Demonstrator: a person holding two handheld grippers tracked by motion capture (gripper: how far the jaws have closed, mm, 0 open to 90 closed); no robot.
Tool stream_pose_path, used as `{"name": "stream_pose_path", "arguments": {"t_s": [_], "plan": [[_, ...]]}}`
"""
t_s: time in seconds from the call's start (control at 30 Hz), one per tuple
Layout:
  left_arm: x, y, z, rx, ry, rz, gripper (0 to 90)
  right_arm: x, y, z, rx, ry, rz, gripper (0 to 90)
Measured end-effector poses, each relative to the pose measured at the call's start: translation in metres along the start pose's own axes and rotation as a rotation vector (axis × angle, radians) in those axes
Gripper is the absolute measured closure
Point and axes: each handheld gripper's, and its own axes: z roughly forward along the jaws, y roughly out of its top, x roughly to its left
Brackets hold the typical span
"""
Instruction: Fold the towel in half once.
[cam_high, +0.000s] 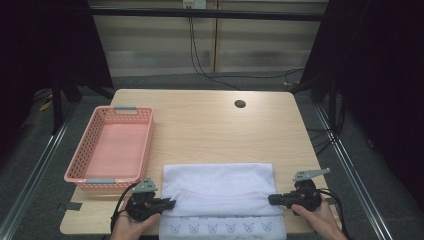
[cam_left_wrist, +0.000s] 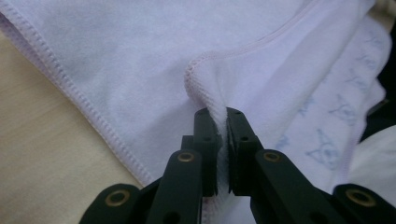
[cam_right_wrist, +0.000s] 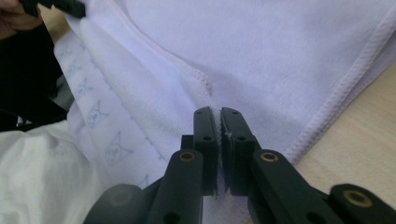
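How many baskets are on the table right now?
1: the pink basket sits on the left side of the table, beside the white towel; none other shows.

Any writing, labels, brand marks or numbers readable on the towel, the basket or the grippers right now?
No readable text, number or brand in any view.
White terry towel: a row of small pale blue cat-face motifs along its near border, pictures, not letters.
Pink plastic mesh basket: no label.
Left gripper and right gripper, both clamped on the towel's hem: plain black jaws, no markings.
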Motion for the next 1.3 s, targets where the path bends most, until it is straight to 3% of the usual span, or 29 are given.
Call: {"name": "stream_pose_path", "arguments": {"t_s": [0.07,0.13,0.23,0.37,0.47,0.57,0.63,0.73,0.77,0.87,0.9,1.07,1.2,1.3], "plan": [[0.002,-0.001,0.005,0.035,0.002,-0.016,84.6,0.000,-0.001,0.005,0.032,-0.018,-0.010,85.5],[0.002,0.000,0.008,0.039,-0.001,-0.008,84.8,0.001,-0.001,0.009,0.045,-0.038,-0.025,85.6],[0.007,0.001,0.010,0.039,-0.014,-0.028,85.3,0.001,0.000,0.012,0.053,-0.070,-0.039,85.7],[0.010,0.011,0.020,0.024,0.027,-0.016,85.6,0.002,0.005,0.015,0.054,-0.140,-0.073,86.0],[0.015,0.022,0.030,0.021,0.051,-0.018,85.9,-0.003,0.009,0.015,0.047,-0.170,-0.044,86.1],[0.023,0.036,0.044,0.000,0.097,-0.011,86.0,-0.014,0.015,0.014,0.033,-0.202,-0.025,86.1],[0.025,0.041,0.048,-0.001,0.109,-0.004,86.0,-0.019,0.018,0.014,0.030,-0.207,-0.020,86.2],[0.033,0.050,0.057,-0.011,0.122,-0.010,86.1,-0.036,0.030,0.016,0.009,-0.253,-0.012,86.2],[0.041,0.060,0.065,-0.028,0.130,-0.043,86.2,-0.039,0.034,0.017,0.012,-0.258,-0.017,86.2],[0.047,0.067,0.072,-0.036,0.137,-0.040,86.2,-0.047,0.041,0.020,0.006,-0.278,-0.014,86.2],[0.055,0.072,0.079,-0.065,0.125,-0.063,86.3,-0.053,0.049,0.022,0.009,-0.294,-0.013,86.2],[0.067,0.089,0.089,-0.048,0.152,-0.059,86.3,-0.070,0.065,0.029,-0.007,-0.321,-0.009,86.3],[0.089,0.110,0.099,-0.027,0.185,-0.077,86.3,-0.087,0.083,0.036,-0.009,-0.360,-0.024,86.2],[0.100,0.125,0.110,-0.018,0.221,-0.075,86.4,-0.099,0.097,0.041,-0.012,-0.372,-0.001,86.2]]}}
